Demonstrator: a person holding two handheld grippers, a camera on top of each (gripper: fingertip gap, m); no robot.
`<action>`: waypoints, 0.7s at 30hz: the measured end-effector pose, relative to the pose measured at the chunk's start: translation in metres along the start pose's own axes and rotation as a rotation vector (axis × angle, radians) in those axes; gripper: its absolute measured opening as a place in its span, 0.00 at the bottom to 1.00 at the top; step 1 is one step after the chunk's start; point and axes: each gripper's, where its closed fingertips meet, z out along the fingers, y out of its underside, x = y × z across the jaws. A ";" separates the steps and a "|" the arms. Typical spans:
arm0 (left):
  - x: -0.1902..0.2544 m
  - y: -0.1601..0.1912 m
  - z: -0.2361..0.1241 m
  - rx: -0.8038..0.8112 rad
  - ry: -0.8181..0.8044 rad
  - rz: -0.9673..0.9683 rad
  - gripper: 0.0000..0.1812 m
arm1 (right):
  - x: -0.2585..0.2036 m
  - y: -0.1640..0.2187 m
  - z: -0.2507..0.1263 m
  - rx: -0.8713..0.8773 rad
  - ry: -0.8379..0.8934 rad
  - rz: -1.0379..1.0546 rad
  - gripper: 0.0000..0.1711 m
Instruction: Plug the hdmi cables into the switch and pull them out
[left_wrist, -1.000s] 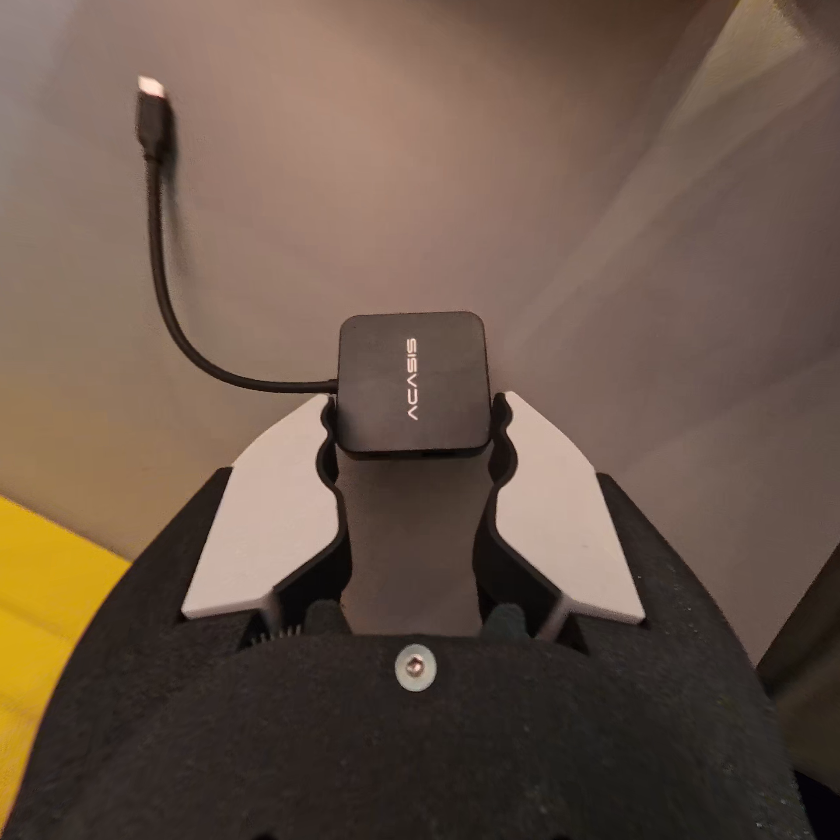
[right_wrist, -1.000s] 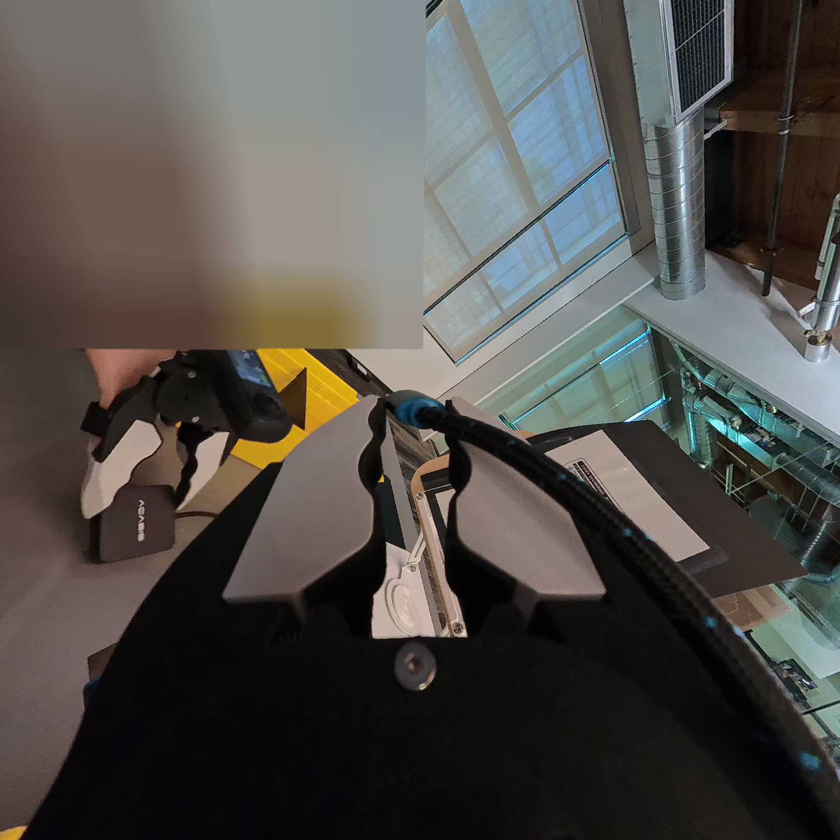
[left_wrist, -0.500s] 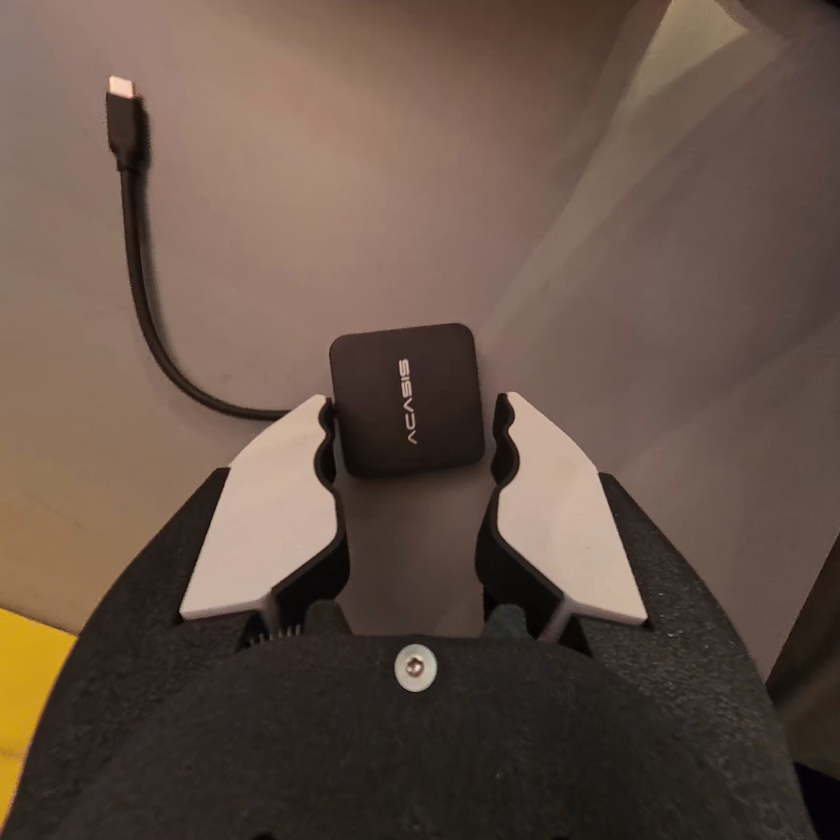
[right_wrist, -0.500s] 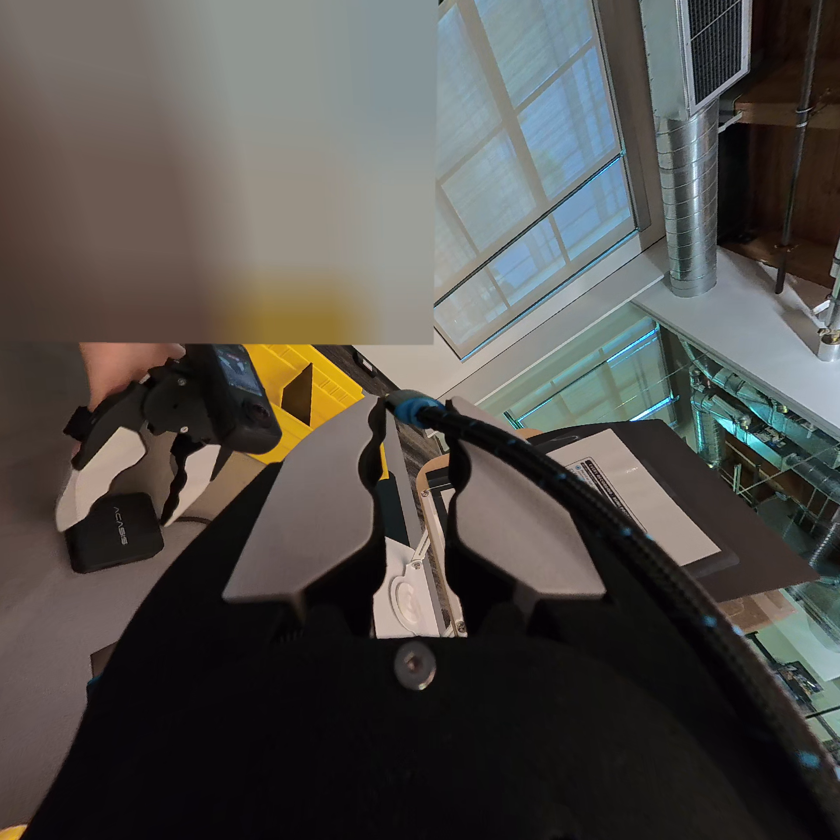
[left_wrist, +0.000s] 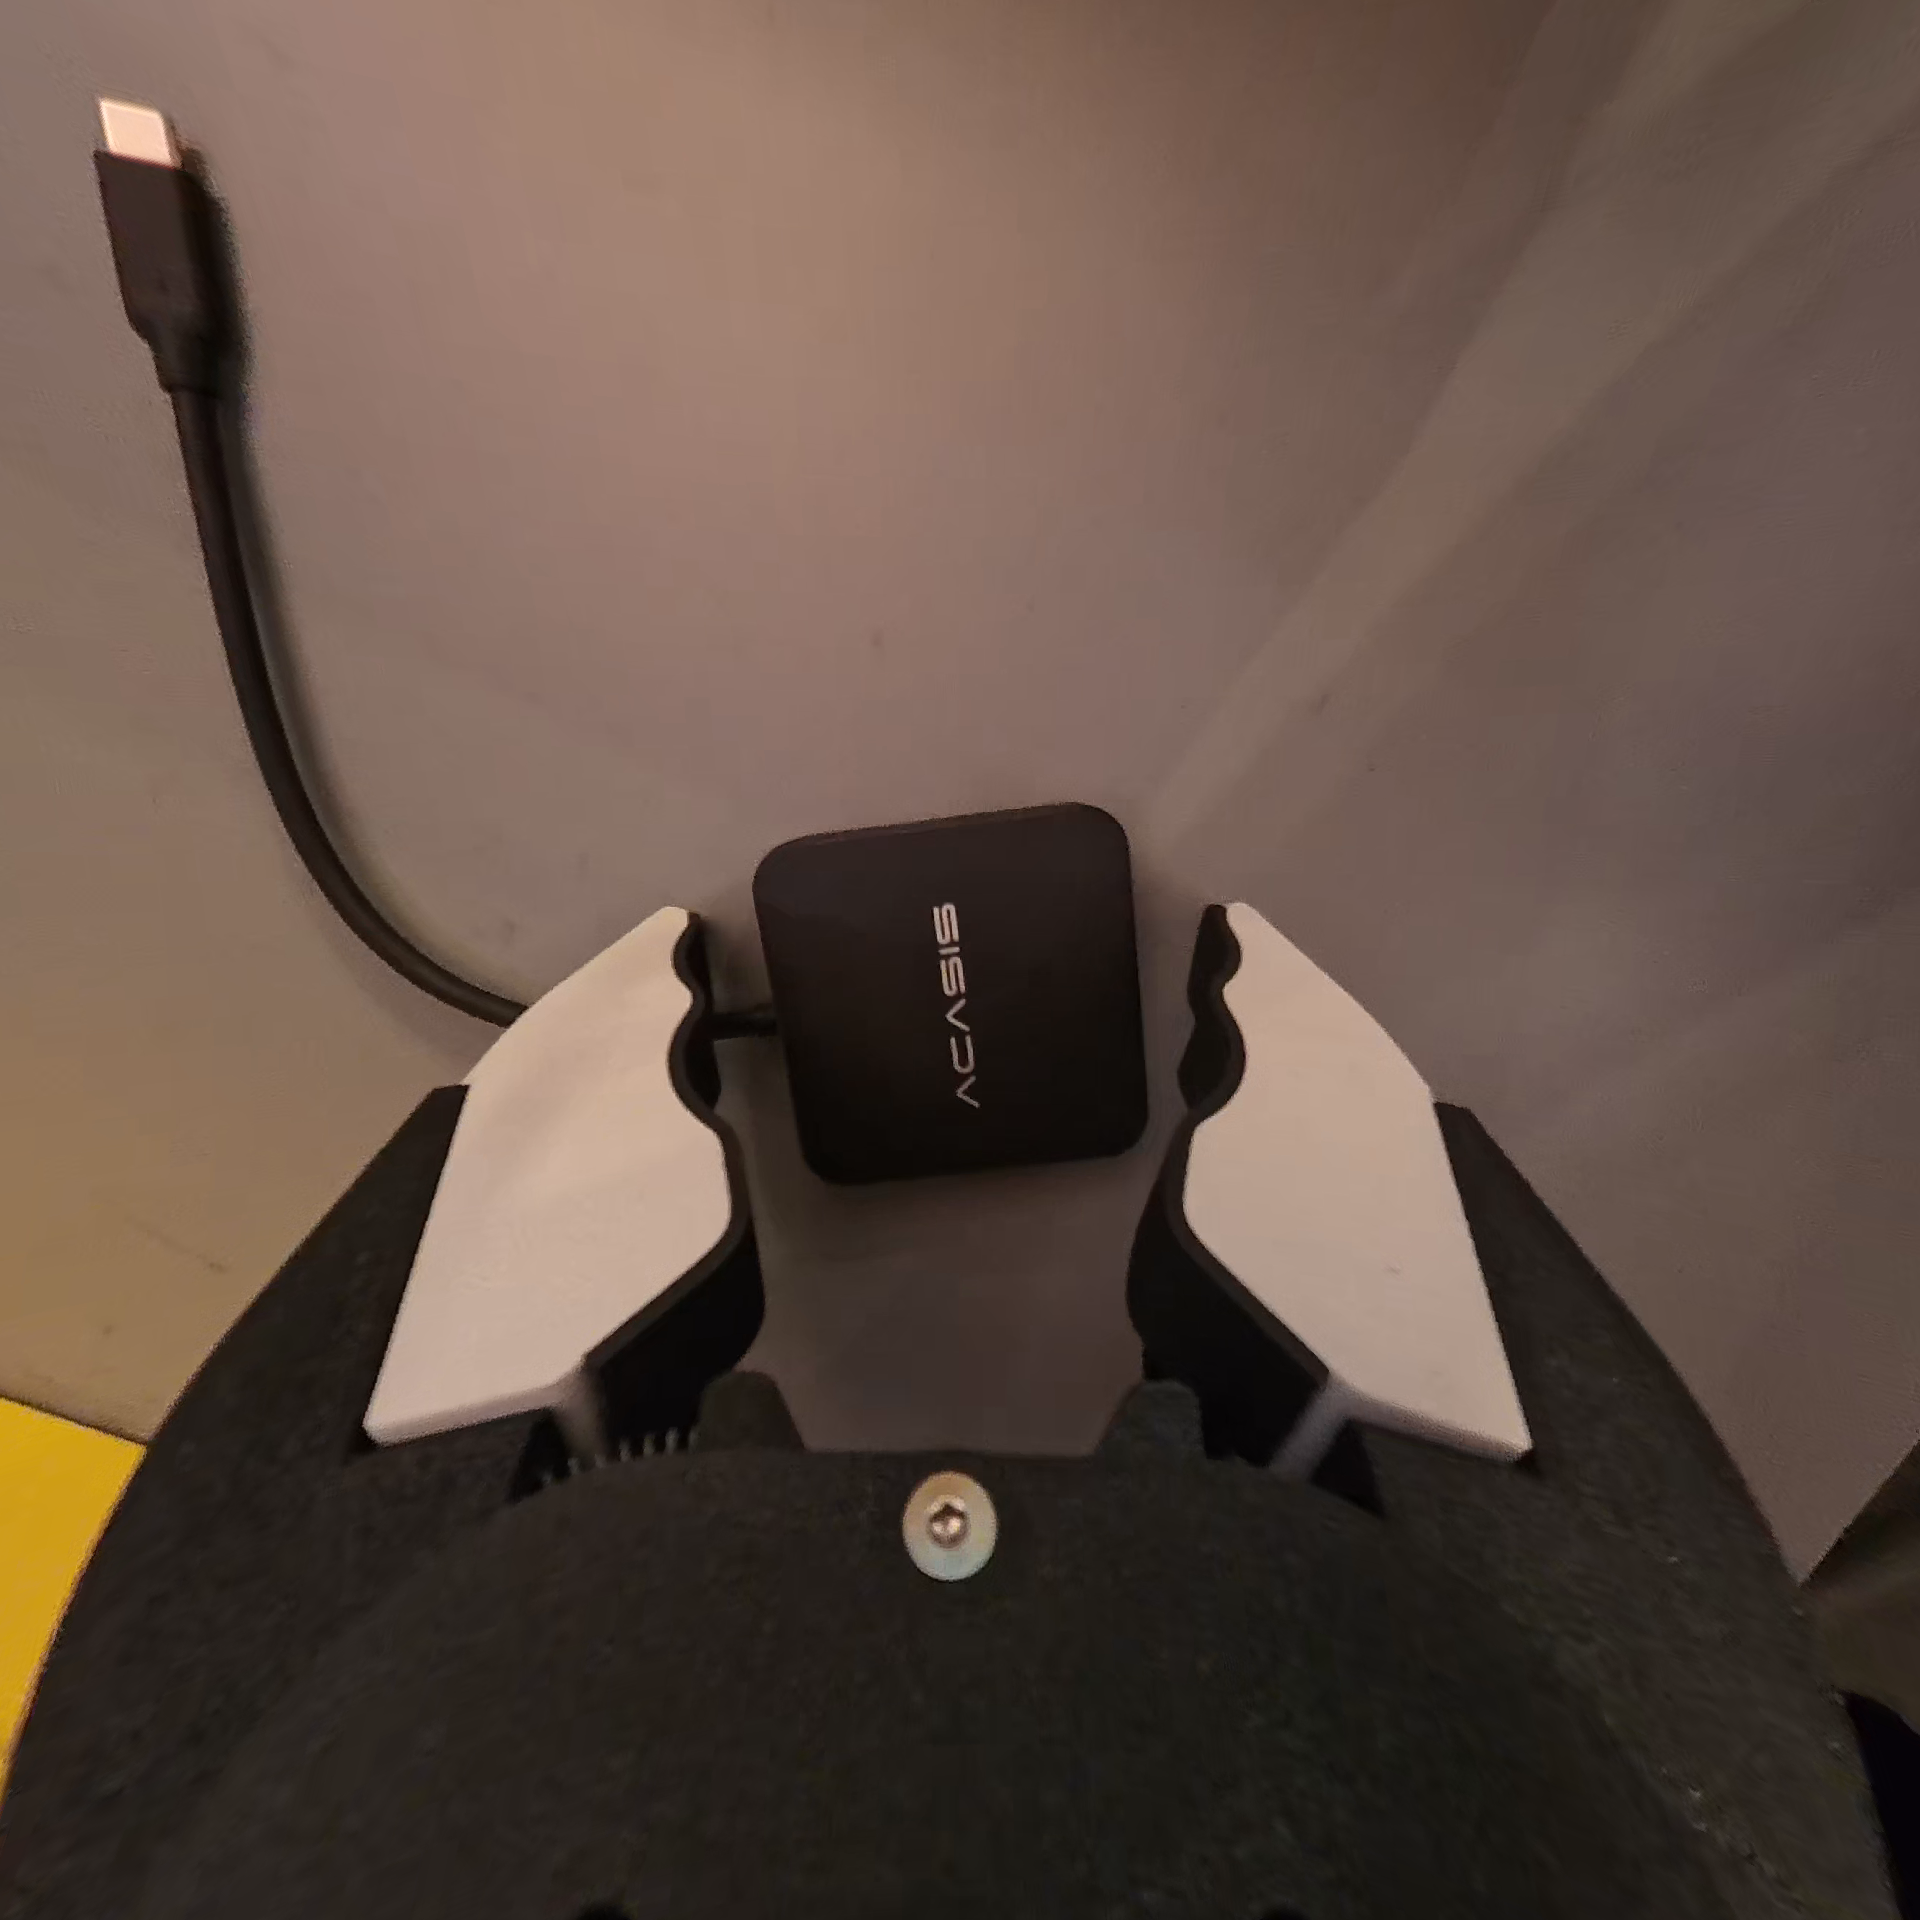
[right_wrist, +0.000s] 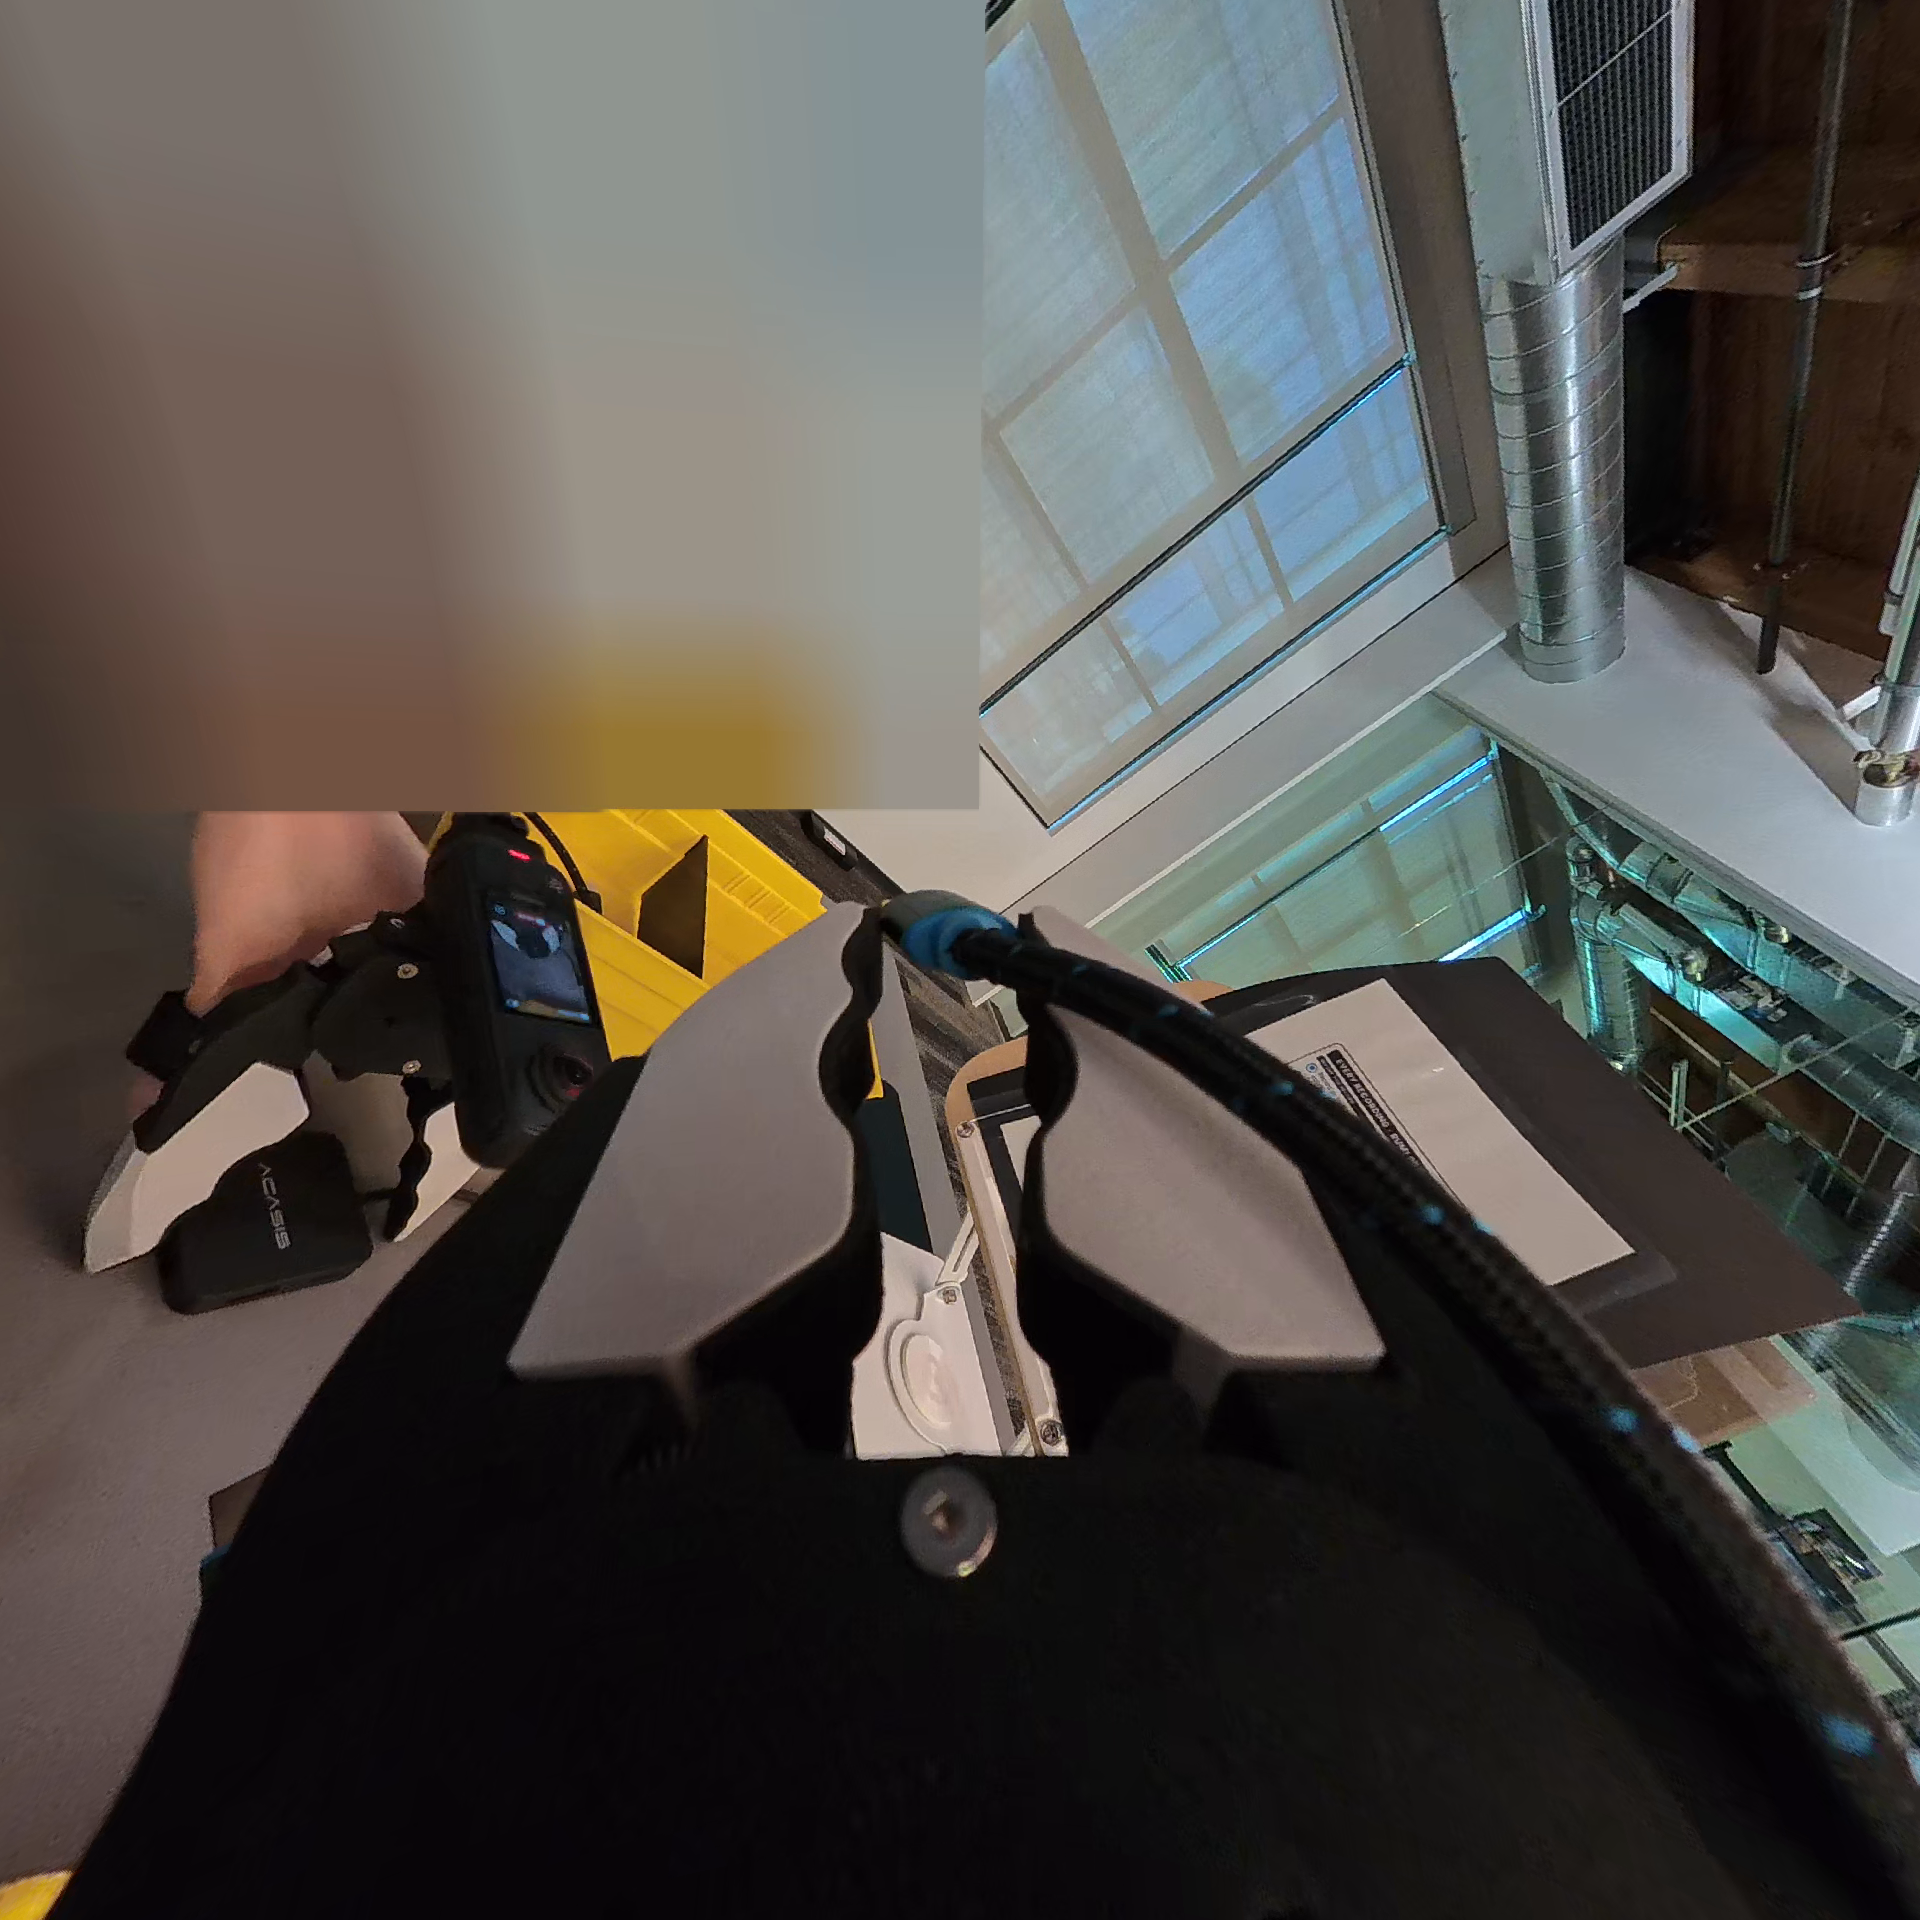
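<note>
The black square switch (left_wrist: 951, 1003) lies flat on the grey table (left_wrist: 935, 416). Its short black lead (left_wrist: 239, 644) curves away to the left and ends in a loose metal plug (left_wrist: 135, 130). My left gripper (left_wrist: 948, 925) is open, with a finger on each side of the switch and a gap on both sides. In the right wrist view the left gripper (right_wrist: 249, 1236) and the switch (right_wrist: 265, 1226) show at the far left. My right gripper (right_wrist: 945, 925) is shut on the blue-collared end of a black braided HDMI cable (right_wrist: 1351, 1153), held up off the table to the right of the switch.
A yellow bin (right_wrist: 675, 914) stands behind the left gripper, and its corner shows in the left wrist view (left_wrist: 52, 1507). A black board with a white sheet (right_wrist: 1455, 1164) lies to the right. A person's hand (right_wrist: 281, 894) holds the left gripper. The left gripper's tips are roughly 35 cm from the right gripper's. To reach the loose metal plug (left_wrist: 135, 130) in a straight line is about 12 cm for my left fingers, about 35 cm for my right.
My left gripper has let go of the switch and opened wider; the switch now lies loose between the fingers. The right gripper has kept its hold on the cable and barely moved.
</note>
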 end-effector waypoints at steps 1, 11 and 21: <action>0.000 0.000 0.000 -0.013 0.003 0.001 0.48 | 0.000 0.000 0.000 -0.002 -0.002 0.000 0.15; -0.007 -0.005 -0.003 0.012 0.004 0.000 0.37 | 0.002 0.002 -0.002 -0.002 0.006 0.004 0.15; -0.010 -0.037 -0.058 0.360 0.008 0.043 0.37 | -0.001 0.009 0.004 -0.008 -0.011 0.024 0.15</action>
